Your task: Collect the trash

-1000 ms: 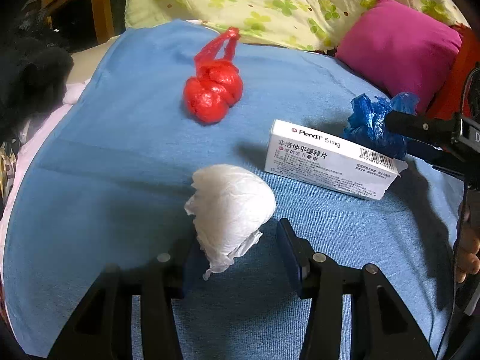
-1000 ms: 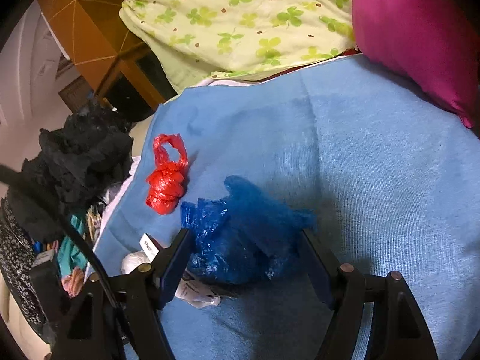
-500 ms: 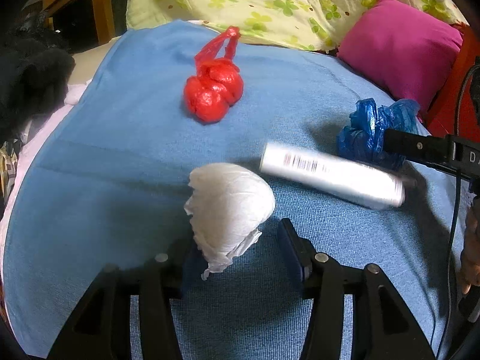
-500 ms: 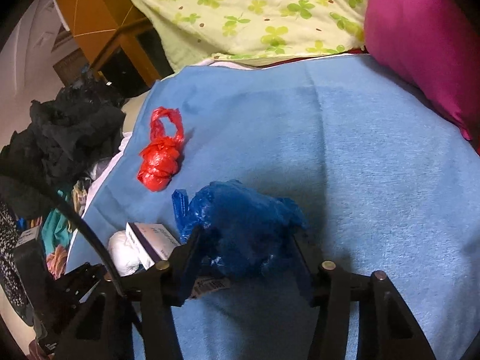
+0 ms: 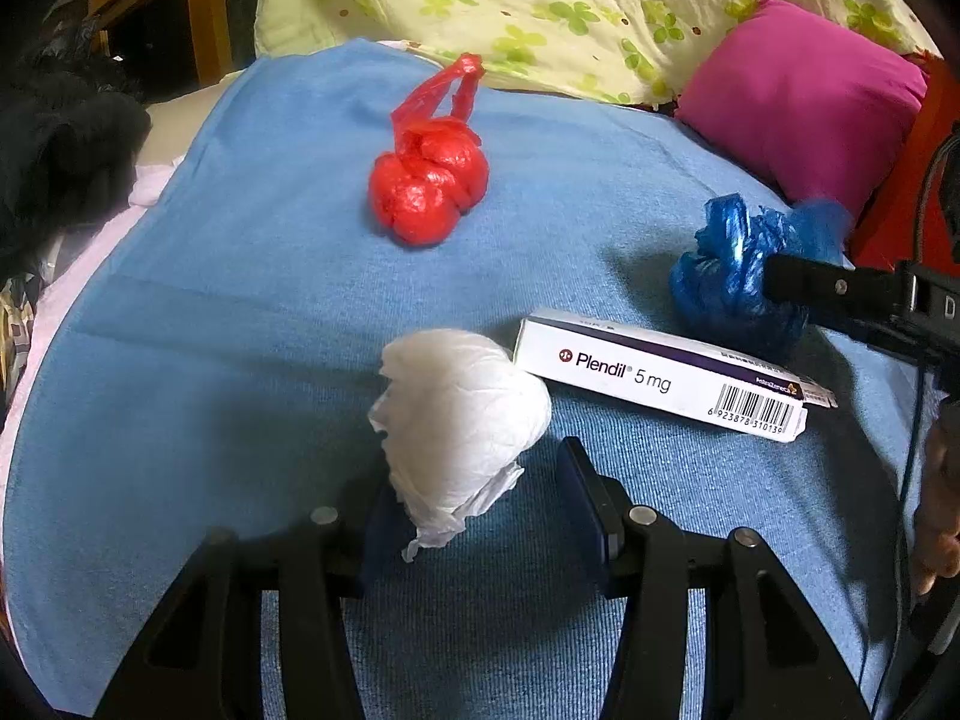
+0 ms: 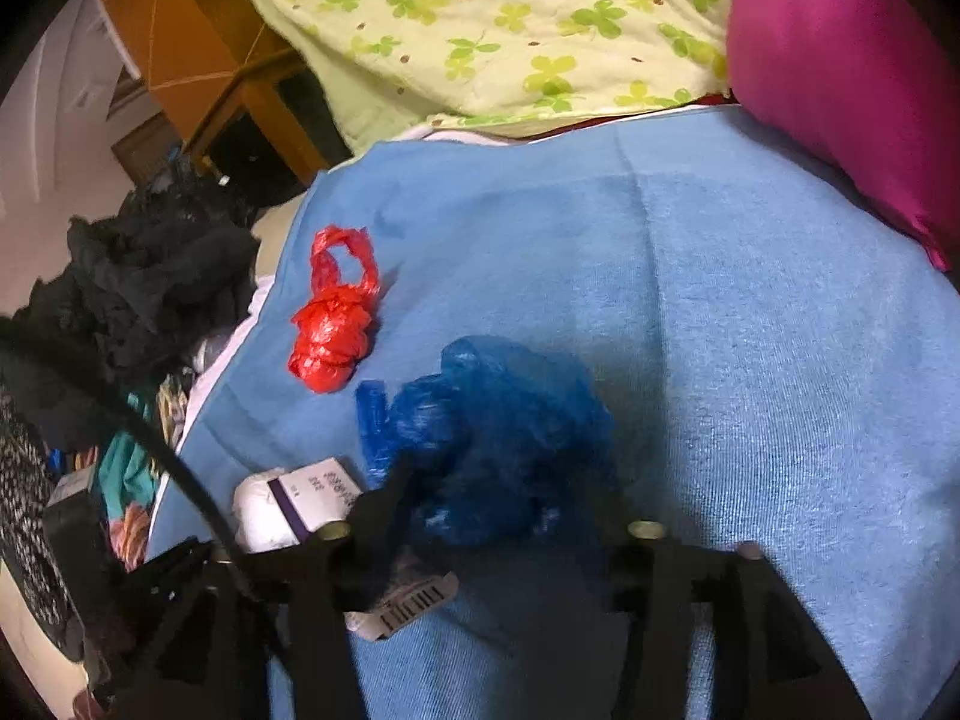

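Note:
A crumpled white tissue wad (image 5: 462,408) lies on the blue blanket (image 5: 240,330) between the fingers of my left gripper (image 5: 474,474). The left pad touches it and the right pad stands clear, so this gripper is open. My right gripper (image 6: 504,486) holds a crumpled blue plastic bag (image 6: 498,432). Its jaws are opening, but the bag fills the gap and presses on both pads. A white medicine box (image 5: 654,372) lies between the wad and the blue bag (image 5: 726,276). A knotted red plastic bag (image 5: 429,186) sits farther back.
A pink pillow (image 5: 798,102) and a clover-print quilt (image 5: 540,6) bound the blanket at the back. Dark clothes (image 6: 138,282) are piled off its left edge beside a wooden cabinet (image 6: 180,48). A person's hand (image 5: 936,516) shows at the right.
The medicine box rolled over and slid left, up against the white wad. The right gripper squeezed the blue bag, then eased wider. The left gripper and the wad stayed put.

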### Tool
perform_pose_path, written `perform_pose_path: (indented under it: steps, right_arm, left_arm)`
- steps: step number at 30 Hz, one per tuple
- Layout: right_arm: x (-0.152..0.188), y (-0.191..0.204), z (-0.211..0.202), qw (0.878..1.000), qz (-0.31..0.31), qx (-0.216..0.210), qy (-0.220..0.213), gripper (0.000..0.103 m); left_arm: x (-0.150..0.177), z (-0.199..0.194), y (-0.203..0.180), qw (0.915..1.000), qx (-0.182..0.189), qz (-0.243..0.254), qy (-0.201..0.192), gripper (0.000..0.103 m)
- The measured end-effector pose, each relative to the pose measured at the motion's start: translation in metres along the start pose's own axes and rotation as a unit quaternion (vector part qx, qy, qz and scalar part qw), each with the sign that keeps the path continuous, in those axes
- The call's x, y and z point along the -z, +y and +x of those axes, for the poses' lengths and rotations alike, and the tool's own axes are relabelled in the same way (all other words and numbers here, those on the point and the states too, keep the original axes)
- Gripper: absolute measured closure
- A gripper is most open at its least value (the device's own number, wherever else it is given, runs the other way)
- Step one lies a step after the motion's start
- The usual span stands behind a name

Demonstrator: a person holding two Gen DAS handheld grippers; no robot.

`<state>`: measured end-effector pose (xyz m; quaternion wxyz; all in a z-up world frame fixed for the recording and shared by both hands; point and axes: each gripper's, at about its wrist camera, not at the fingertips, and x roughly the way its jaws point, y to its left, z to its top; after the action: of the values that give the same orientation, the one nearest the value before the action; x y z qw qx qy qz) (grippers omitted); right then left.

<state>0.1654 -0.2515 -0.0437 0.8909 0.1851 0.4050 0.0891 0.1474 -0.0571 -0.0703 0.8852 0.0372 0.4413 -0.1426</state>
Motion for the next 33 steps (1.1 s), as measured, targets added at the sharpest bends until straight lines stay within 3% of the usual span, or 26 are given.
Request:
perform_pose_path:
  steps: [5,8,9,10,13,26,33]
  right_arm:
    - [0.000,0.002,0.000,1.000,-0.010,0.001,-0.006,0.039]
    - [-0.001,0.002,-0.004,1.000,-0.010,-0.006,-0.008,0.053]
    - [-0.001,0.004,-0.006,1.000,-0.012,-0.011,-0.009,0.064]
    - [-0.001,0.007,-0.007,1.000,-0.015,-0.010,-0.008,0.064]
    - [0.001,0.011,-0.008,1.000,-0.020,-0.010,-0.008,0.066]
    - [0.001,-0.005,-0.039,1.000,0.011,0.002,-0.028,0.067]
    - [0.008,-0.008,-0.062,0.999,0.012,0.020,-0.046,0.067]
  left_arm:
    - [0.001,0.000,-0.001,1.0000,0.000,0.002,-0.003,0.053]
    - [0.001,-0.003,-0.002,1.0000,0.004,0.005,-0.006,0.067]
    - [0.001,-0.003,-0.002,0.9999,0.005,0.006,-0.007,0.070]
    - [0.001,-0.004,-0.002,0.9999,0.004,0.007,-0.008,0.072]
    - [0.000,-0.006,0.001,0.9999,0.006,0.002,-0.012,0.079]
    - [-0.003,-0.016,0.019,0.9992,-0.001,-0.028,-0.029,0.080]
    - [0.012,-0.036,0.020,0.9984,-0.014,-0.032,-0.043,0.080]
